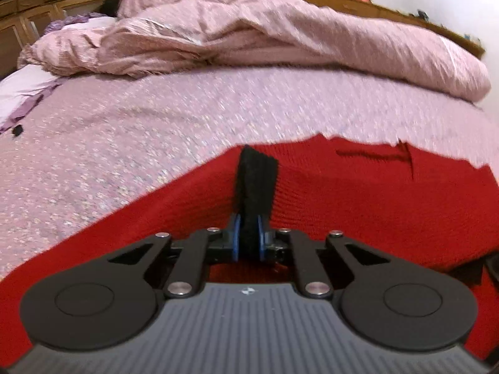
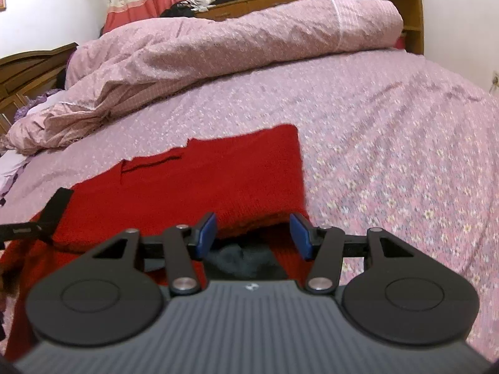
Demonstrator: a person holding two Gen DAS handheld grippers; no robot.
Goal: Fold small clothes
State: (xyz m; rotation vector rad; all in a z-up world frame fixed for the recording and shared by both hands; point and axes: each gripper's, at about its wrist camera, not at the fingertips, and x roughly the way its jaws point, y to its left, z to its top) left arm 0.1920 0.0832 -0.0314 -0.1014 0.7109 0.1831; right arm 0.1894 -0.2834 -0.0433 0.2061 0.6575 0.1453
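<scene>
The left tongs (image 1: 249, 243) are pressing together over the sweater (image 1: 343, 205); the right tongs (image 2: 254, 233) are gaping at its near edge — its length running leftward on the bed (image 2: 389, 155).

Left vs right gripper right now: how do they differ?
The left gripper has its jaws closed together; the right gripper has its blue pads standing well apart. The left gripper's black fingers point out over the middle of the red knit garment; the right gripper sits at that garment's near right corner, gripping nothing. Both hover low over the floral bedsheet.
</scene>
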